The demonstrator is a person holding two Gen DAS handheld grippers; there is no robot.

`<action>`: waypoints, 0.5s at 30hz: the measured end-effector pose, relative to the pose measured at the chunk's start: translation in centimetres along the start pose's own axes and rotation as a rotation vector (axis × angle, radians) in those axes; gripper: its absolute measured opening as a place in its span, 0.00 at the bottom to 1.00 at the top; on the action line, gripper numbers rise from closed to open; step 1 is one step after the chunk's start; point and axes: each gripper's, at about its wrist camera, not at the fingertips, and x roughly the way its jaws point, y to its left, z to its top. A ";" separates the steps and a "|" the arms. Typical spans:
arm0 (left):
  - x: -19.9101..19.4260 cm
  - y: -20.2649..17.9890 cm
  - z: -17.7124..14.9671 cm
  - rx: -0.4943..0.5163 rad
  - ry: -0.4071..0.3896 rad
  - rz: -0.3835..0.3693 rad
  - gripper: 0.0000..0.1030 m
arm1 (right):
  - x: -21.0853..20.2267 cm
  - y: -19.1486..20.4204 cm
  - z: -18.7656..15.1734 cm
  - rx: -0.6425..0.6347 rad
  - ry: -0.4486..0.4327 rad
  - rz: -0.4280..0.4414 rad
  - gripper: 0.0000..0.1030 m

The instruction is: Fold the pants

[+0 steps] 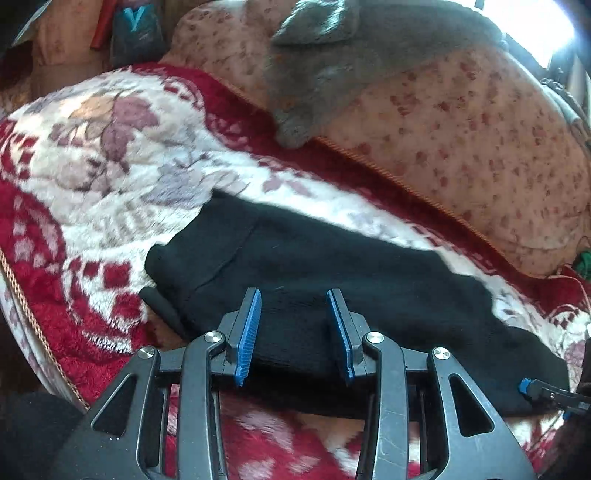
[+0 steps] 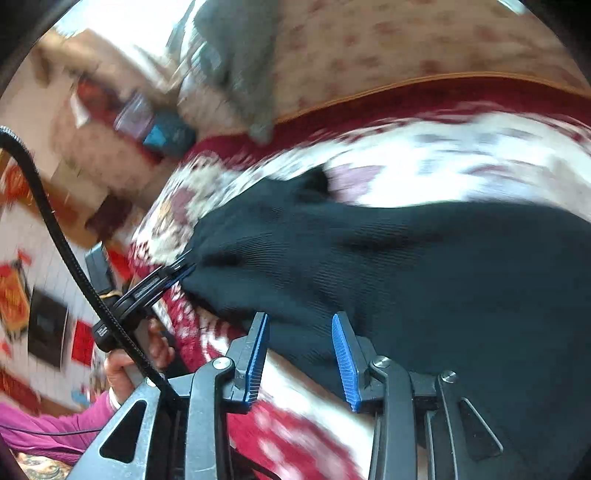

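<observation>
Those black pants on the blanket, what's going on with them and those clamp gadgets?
A person is folding the black pants using two hand-held grippers. The pants lie stretched across a red and white floral blanket on a sofa. The left gripper hovers over the near edge of the pants, its jaws apart with nothing pinched. The right gripper also has its jaws apart, empty, above the fabric. The person's hand, in a pink sleeve, shows in the right wrist view.

Floral sofa back [image 1: 461, 122], red-white blanket [image 1: 110, 147], bright window [image 1: 554, 33].
</observation>
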 end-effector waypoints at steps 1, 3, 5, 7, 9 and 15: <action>-0.7 -0.9 0.3 0.023 -0.017 -0.020 0.35 | -1.2 -0.9 -0.3 0.008 -0.021 -0.027 0.30; -1.8 -2.7 0.5 0.066 -0.037 -0.055 0.35 | -4.3 -3.5 -1.1 0.067 -0.075 -0.036 0.30; -2.7 -5.4 1.0 0.128 -0.034 -0.121 0.45 | -6.9 -5.2 -1.7 0.127 -0.122 -0.026 0.30; -3.2 -7.9 1.2 0.177 -0.016 -0.218 0.53 | -9.7 -6.6 -2.3 0.151 -0.144 -0.125 0.34; -3.3 -11.2 1.1 0.241 0.018 -0.321 0.53 | -12.8 -8.1 -3.3 0.203 -0.167 -0.187 0.34; -1.1 -20.2 -0.3 0.368 0.182 -0.496 0.53 | -21.0 -10.8 -6.7 0.305 -0.309 -0.364 0.37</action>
